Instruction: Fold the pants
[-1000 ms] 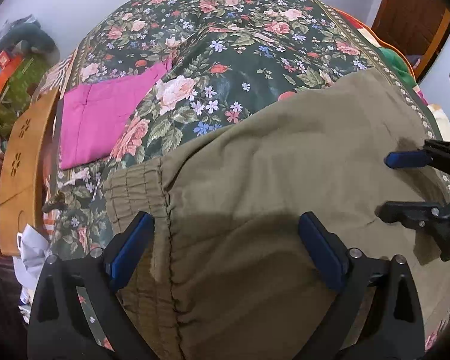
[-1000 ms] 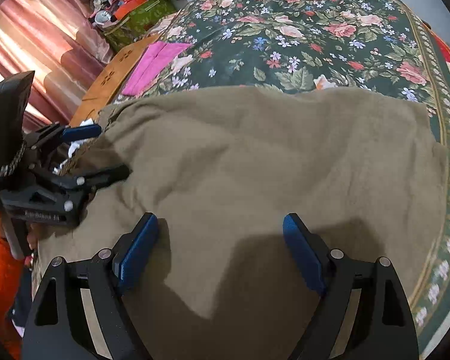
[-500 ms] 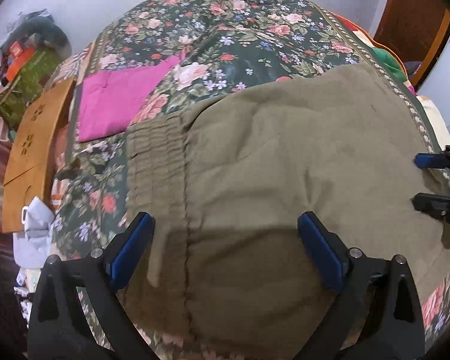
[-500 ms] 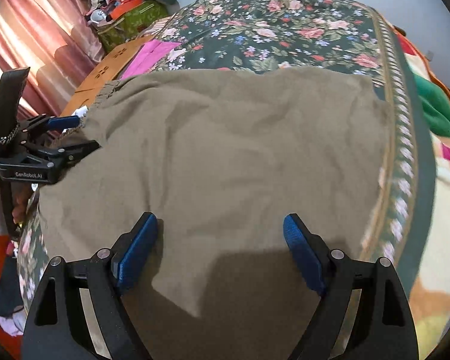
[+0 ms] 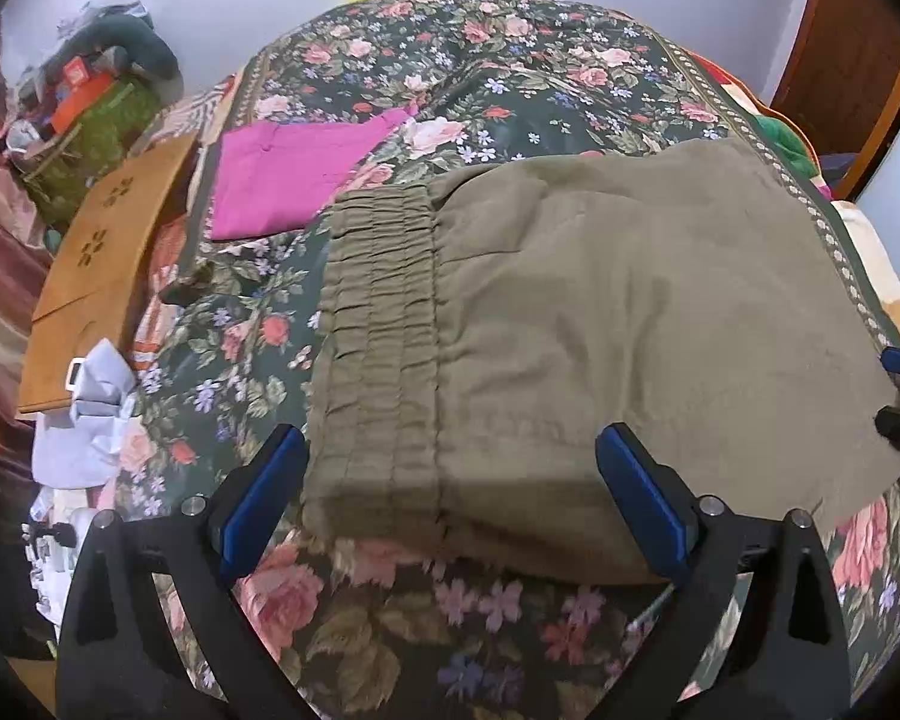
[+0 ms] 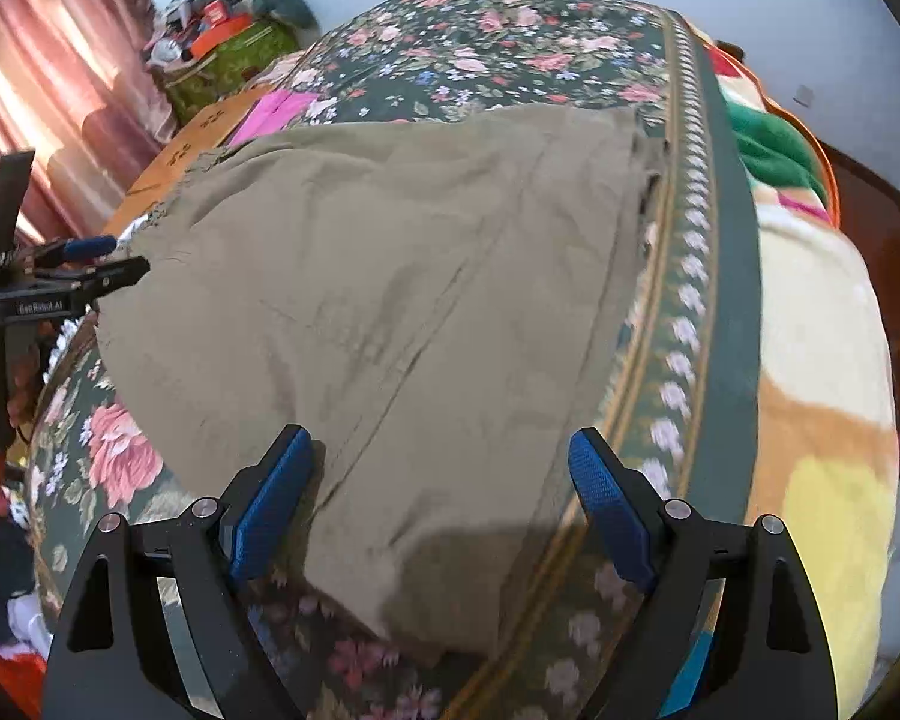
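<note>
Olive pants [image 5: 630, 324] folded flat mid-frame on your floral bedspread [image 5: 510, 60], long axis left-right, elastic waistband [image 5: 378, 330] left, your left gripper [image 5: 456, 504] and right gripper [image 6: 438, 492] wide apart, empty, bare bedspread beyond, pink cloth [image 5: 288, 180] upper left.

Both tongs, left [image 5: 450, 492] & right [image 6: 441, 492], spread wide, gripping nothing.
</note>
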Motion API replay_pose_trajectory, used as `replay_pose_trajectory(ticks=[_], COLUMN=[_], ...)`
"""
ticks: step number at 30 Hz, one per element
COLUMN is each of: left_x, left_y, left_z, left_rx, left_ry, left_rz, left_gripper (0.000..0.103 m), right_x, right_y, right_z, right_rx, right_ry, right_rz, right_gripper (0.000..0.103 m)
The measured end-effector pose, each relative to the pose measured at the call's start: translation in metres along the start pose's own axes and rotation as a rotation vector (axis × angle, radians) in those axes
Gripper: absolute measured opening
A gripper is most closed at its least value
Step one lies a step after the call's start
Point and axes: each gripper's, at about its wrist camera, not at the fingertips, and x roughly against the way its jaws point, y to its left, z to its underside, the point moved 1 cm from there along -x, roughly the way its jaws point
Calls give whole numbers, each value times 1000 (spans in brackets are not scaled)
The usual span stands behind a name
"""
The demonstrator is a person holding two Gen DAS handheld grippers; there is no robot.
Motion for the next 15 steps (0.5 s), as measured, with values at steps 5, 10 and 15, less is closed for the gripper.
replay_pose_trajectory(ticks=[5,10,15], left_x=[9,22,47], left_y=[8,17,30], left_z=[7,14,15], left_rx=[45,83,168], left_ry=[-8,-20,-69], left_rz=[17,8,27], left_gripper=[99,99,99], right_x=[7,20,40], right_y=[3,13,29], right_z=[6,5,-8], right_rx=[-20,17,65], right_ry=[-14,-50,-148], right_rz=[4,42,65], right_gripper=[85,85,85])
